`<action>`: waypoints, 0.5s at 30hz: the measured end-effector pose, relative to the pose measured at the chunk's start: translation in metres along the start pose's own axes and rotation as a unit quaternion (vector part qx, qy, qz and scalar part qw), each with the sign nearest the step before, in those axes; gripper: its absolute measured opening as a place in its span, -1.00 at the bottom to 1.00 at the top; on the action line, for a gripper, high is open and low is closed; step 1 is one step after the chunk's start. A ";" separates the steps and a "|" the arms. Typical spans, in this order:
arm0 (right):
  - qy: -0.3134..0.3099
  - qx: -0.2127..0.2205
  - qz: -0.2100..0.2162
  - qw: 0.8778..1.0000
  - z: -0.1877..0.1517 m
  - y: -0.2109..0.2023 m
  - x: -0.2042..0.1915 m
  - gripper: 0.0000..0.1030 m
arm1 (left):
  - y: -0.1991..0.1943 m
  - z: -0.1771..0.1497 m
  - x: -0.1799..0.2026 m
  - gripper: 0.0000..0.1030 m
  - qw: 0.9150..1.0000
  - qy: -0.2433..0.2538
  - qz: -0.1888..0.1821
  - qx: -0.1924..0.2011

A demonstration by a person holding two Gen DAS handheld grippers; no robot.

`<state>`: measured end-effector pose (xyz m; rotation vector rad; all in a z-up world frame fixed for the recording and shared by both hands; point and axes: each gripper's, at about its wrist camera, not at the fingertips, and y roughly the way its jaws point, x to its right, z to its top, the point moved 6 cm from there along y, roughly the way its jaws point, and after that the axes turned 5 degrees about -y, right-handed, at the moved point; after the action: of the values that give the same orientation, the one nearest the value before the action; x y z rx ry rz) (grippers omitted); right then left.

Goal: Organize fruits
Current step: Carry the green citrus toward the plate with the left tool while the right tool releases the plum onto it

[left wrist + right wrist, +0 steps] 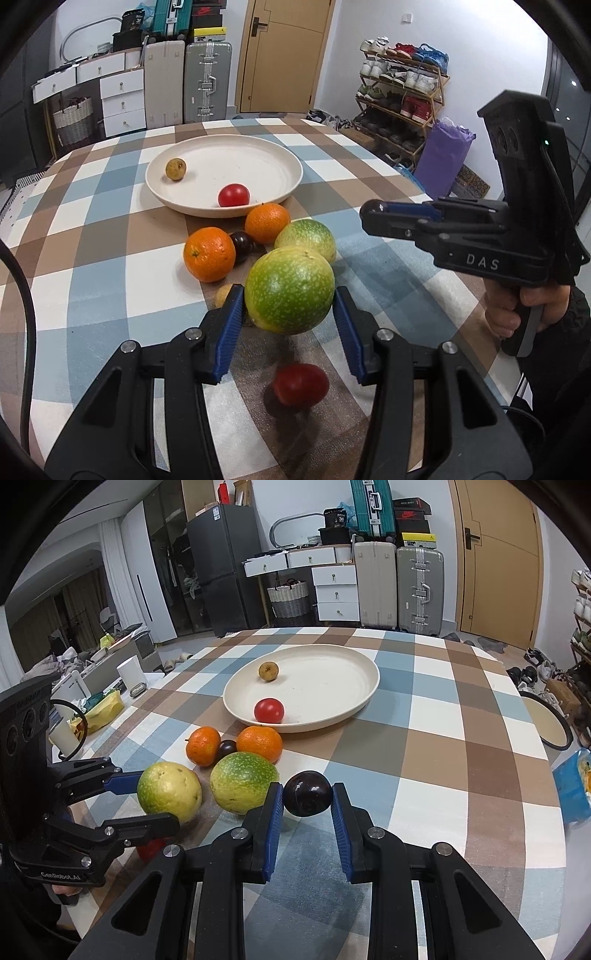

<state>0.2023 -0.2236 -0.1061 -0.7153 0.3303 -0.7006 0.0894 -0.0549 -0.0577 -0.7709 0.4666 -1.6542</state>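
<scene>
Checkered desk (92,258): plate (280,162) holds two fruits; left gripper (288,306) grasps a green citrus (290,291), right gripper (307,794) a plum (307,794); several remain beside plate.

A round table (461,738) fills the middle of both views. On it, toward the upper centre of each frame, sits a wide plate (332,672). In the plate lie two small fruits: a tomato (269,710) at its near edge and a longan (268,671) behind it, toward the left.

Just in front of the plate, two oranges (259,742) rest side by side with a plum (226,748) between them. Nearer the camera sit two guavas (242,782). In the left wrist view, one guava (289,290) is between the left gripper (289,314) fingers at lower centre, with a second tomato (300,384) on the cloth below it.

In the right wrist view, another plum (307,793) is between the right gripper (307,801) fingers, right of the guavas.
</scene>
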 end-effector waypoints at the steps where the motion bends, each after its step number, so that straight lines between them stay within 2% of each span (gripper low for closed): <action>1: -0.001 0.001 0.001 1.000 0.000 0.000 -0.001 -0.47 | -0.002 0.003 -0.002 -0.11 1.000 -0.003 0.002 0.005; 10: -0.008 0.008 0.007 1.000 0.012 0.002 -0.005 -0.47 | -0.013 0.034 -0.023 -0.11 0.998 -0.036 0.020 0.040; 15: -0.008 0.025 0.008 1.000 0.027 -0.002 -0.005 -0.47 | -0.011 0.052 -0.033 -0.11 0.998 -0.037 0.027 0.052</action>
<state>0.2113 -0.2088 -0.0851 -0.6697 0.3030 -0.6859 0.1214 -0.0149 -0.0210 -0.7347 0.3436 -1.5812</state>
